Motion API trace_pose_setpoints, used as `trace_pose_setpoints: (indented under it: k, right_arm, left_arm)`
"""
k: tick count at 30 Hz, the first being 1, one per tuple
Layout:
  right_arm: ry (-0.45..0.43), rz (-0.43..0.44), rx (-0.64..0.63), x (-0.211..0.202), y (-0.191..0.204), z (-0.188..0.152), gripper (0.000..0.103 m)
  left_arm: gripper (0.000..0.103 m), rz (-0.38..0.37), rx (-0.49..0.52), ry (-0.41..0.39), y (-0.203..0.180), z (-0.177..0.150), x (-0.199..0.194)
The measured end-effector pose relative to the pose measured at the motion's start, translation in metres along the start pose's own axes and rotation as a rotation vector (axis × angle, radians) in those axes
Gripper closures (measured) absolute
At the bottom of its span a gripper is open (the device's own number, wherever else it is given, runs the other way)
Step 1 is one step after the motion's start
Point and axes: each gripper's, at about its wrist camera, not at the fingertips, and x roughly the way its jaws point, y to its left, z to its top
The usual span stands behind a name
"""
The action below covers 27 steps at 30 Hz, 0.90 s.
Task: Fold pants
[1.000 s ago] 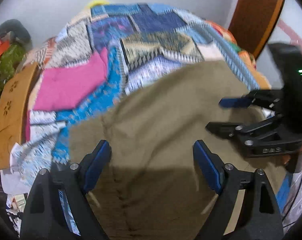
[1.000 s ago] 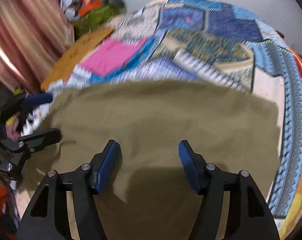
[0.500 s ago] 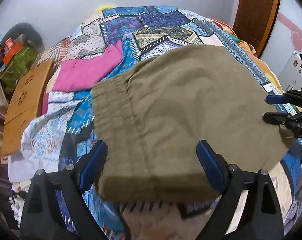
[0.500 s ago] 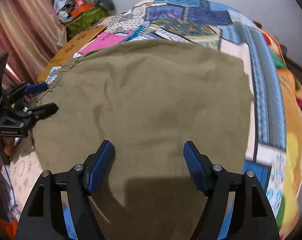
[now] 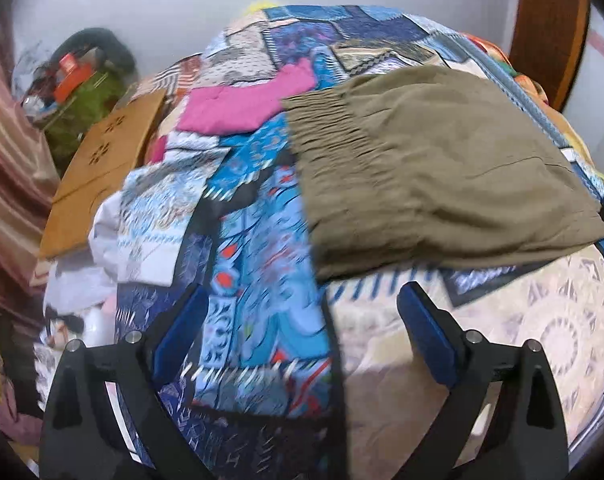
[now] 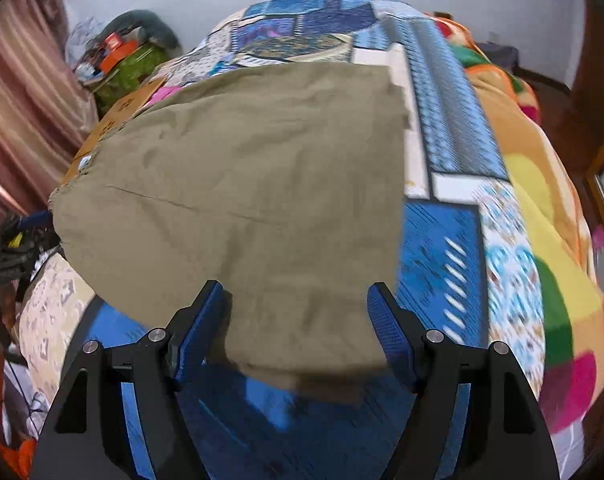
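A patchwork quilt (image 5: 261,240) covers the bed before you. The folded olive pants (image 5: 434,168) lie in the upper right of the left view. Your left gripper (image 5: 302,320) and right gripper (image 6: 295,312) are both spread wide, holding nothing.

A lived-in home bedroom: a bed (image 5: 261,240) covered with a patchwork quilt (image 6: 454,128) in blues and pinks, a striped curtain (image 6: 25,92) at one side, a wooden door (image 5: 550,28) against a plain pale wall (image 5: 161,4), and a cluttered pile of belongings (image 5: 81,80) in the corner.
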Motion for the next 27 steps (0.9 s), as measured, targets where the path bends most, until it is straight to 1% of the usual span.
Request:
trace_pose_setpoints:
  k: [1, 3, 5, 7, 9, 10, 12, 15, 16, 17, 20, 23, 25, 26, 27]
  right_arm:
    - [-0.002, 0.004, 0.015, -0.003, -0.004, -0.004, 0.032]
    - [-0.006, 0.004, 0.041, -0.007, -0.01, -0.01, 0.031]
    - [-0.009, -0.024, 0.049, -0.01, -0.011, -0.013, 0.031]
    - [-0.011, -0.055, 0.033, -0.014, -0.008, -0.013, 0.031]
    - [-0.018, -0.084, 0.009, -0.018, -0.003, -0.01, 0.031]
    - [-0.028, -0.1, -0.013, -0.022, 0.002, -0.007, 0.031]
    - [-0.05, -0.098, -0.046, -0.026, 0.012, -0.001, 0.031]
    - [-0.095, -0.06, -0.097, -0.031, 0.035, 0.014, 0.031]
    - [-0.104, -0.049, -0.11, -0.03, 0.041, 0.018, 0.031]
    - [-0.116, -0.034, -0.126, -0.03, 0.049, 0.023, 0.031]
    - [-0.138, 0.009, -0.168, -0.021, 0.072, 0.037, 0.03]
    - [-0.149, 0.042, -0.209, -0.007, 0.094, 0.046, 0.03]
    - [-0.137, 0.044, -0.232, 0.007, 0.104, 0.049, 0.03]
    - [-0.129, 0.046, -0.241, 0.014, 0.107, 0.051, 0.03]
    - [-0.118, 0.052, -0.251, 0.022, 0.11, 0.052, 0.03]
  left_arm:
    - [0.006, -0.015, -0.026, 0.013, 0.007, -0.003, 0.0]
    - [0.006, -0.015, -0.069, 0.034, 0.018, -0.008, -0.001]
    - [0.006, -0.009, -0.088, 0.043, 0.022, -0.01, -0.003]
    - [0.006, -0.007, -0.094, 0.04, 0.023, -0.01, -0.007]
    - [0.006, -0.026, -0.1, 0.017, 0.021, -0.008, -0.016]
    - [0.006, -0.048, -0.107, 0.003, 0.019, -0.006, -0.021]
    - [0.006, -0.096, -0.12, -0.017, 0.014, -0.002, -0.03]
    - [0.006, -0.19, -0.134, -0.039, 0.001, 0.008, -0.038]
    - [0.006, -0.233, -0.137, -0.041, -0.005, 0.011, -0.039]
    - [0.006, -0.255, -0.135, -0.039, -0.009, 0.013, -0.039]
    - [0.006, -0.321, -0.134, -0.004, -0.025, 0.016, -0.029]
    - [0.006, -0.365, -0.157, 0.041, -0.033, 0.017, -0.018]
    - [0.006, -0.418, -0.193, 0.078, -0.033, 0.016, -0.008]
    - [0.006, -0.438, -0.208, 0.087, -0.032, 0.015, -0.004]
    - [0.006, -0.442, -0.22, 0.077, -0.032, 0.016, -0.004]
